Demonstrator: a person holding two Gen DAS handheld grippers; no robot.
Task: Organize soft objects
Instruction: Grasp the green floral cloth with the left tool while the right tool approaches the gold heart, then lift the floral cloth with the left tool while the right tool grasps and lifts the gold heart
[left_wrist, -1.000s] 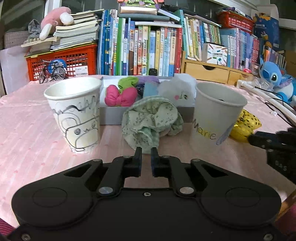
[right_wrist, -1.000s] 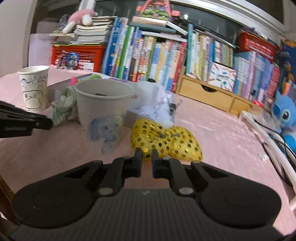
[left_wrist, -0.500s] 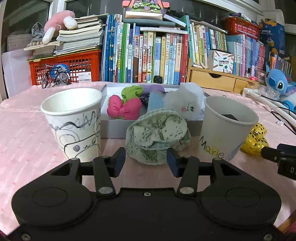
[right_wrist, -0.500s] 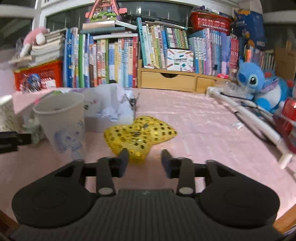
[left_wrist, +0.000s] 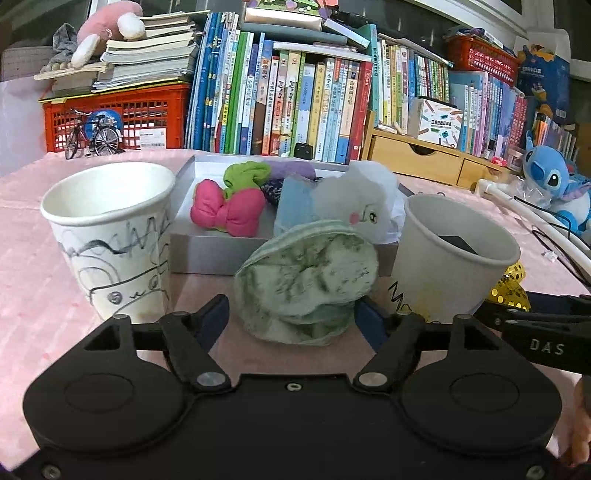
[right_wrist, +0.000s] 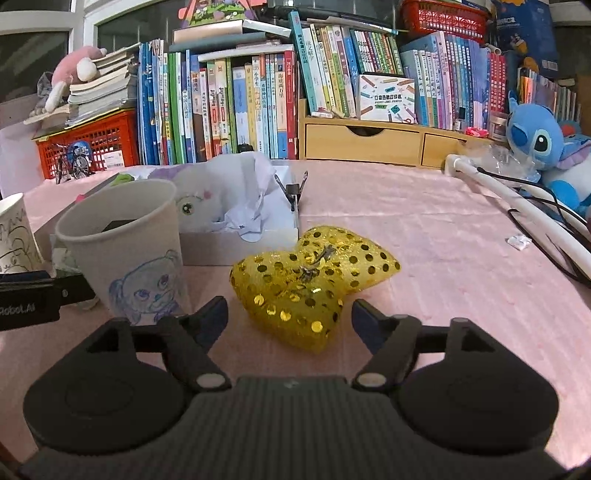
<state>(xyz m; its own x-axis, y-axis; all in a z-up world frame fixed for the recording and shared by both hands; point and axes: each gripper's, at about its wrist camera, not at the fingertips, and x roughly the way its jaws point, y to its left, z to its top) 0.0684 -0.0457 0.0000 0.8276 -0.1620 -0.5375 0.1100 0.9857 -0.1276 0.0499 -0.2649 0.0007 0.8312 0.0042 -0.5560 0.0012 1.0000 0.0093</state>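
Both sets of fingers stand spread, having just been opening. The left gripper (left_wrist: 291, 314) brackets a pale green, ruffled fabric scrunchie (left_wrist: 306, 282); its pads sit either side, and contact on the right pad cannot be confirmed. The right gripper (right_wrist: 290, 317) brackets the near lobe of a yellow, gold-sequinned fabric bow (right_wrist: 308, 280), pads apart from it.

Both items lie on the pink tablecloth (right_wrist: 424, 258), each just in front of a shallow grey cardboard box (left_wrist: 207, 251). That box holds a pink padded bow (left_wrist: 227, 212), a green scrunchie (left_wrist: 245, 173) and a white soft toy with a printed face (left_wrist: 364, 206).

A white paper cup with black scribbles (left_wrist: 110, 236) stands left of the pale scrunchie; a white paper cup lettered in marker (left_wrist: 454, 258) stands right of it, between the two items.

Assessment: both items appear light, soft and compressible. The scrunchie should be taken across its bunched middle. The sequinned bow may be slippery; the knot at its centre offers the firmer hold. The cups look easily toppled.
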